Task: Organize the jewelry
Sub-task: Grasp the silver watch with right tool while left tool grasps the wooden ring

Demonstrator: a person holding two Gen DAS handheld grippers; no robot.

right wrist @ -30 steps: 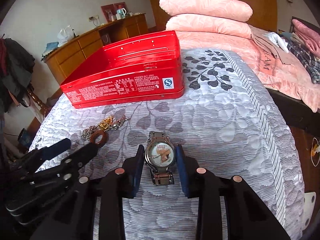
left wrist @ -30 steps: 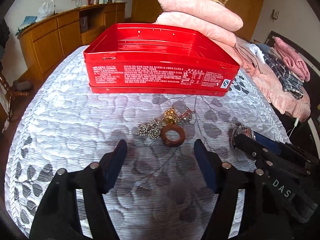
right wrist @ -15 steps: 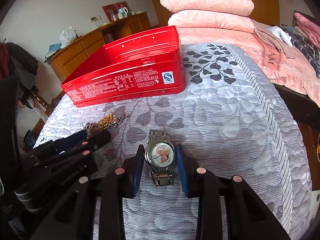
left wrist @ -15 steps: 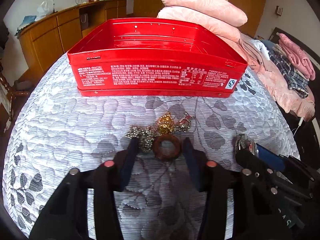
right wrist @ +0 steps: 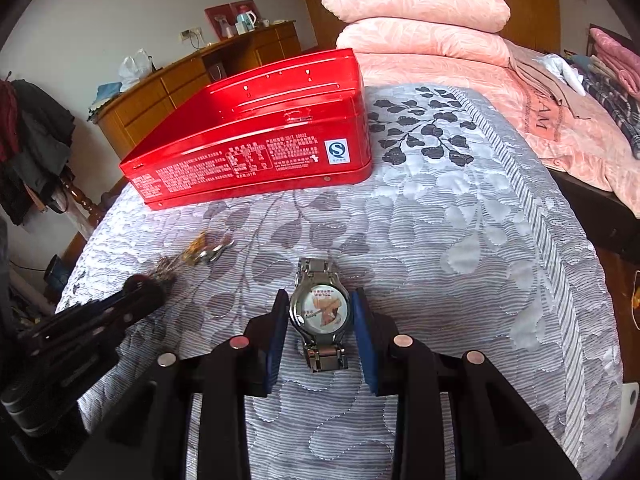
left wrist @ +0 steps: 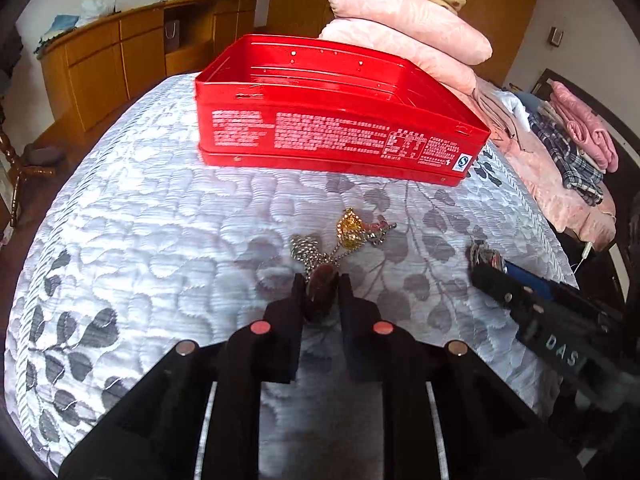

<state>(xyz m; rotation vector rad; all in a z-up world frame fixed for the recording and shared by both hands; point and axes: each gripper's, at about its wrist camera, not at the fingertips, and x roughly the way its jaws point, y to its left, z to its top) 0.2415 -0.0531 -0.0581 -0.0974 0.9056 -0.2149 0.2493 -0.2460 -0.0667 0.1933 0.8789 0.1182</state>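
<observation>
In the left wrist view, the left hand-held gripper (left wrist: pixel 322 292) was clamped on a brown ring (left wrist: pixel 321 289), its jaws pressed against the ring's two sides and the ring standing on edge between them. Those jaws had just been closing, with the ring between them. A silver bead chain (left wrist: pixel 310 250) trailed from the ring onto the quilted bed cover (left wrist: pixel 152 220), and a gold ornament (left wrist: pixel 350 230) lay just beyond it, touching the chain. A red tin box (left wrist: pixel 336 136), open at the top, sat farther back on the bed, well apart from the jewellery. The right hand-held gripper (left wrist: pixel 486 262) showed at the right edge, with a bit of metal band at its tip. Pink pillows (left wrist: pixel 404 36) were stacked behind the box.

In the right wrist view, the right hand-held gripper (right wrist: pixel 321 316) held a silver wristwatch (right wrist: pixel 321 312) by the sides of its case, blue pads against it, the dial facing up. The watch lay on the bed cover (right wrist: pixel 460 240) or just above it; I could not tell which. The left hand-held gripper (right wrist: pixel 140 286) reached in from the left, its tip among the chain (right wrist: pixel 168 266) and gold ornament (right wrist: pixel 196 249). The red tin box (right wrist: pixel 256 160) stood beyond, near the far left of the bed.
</observation>
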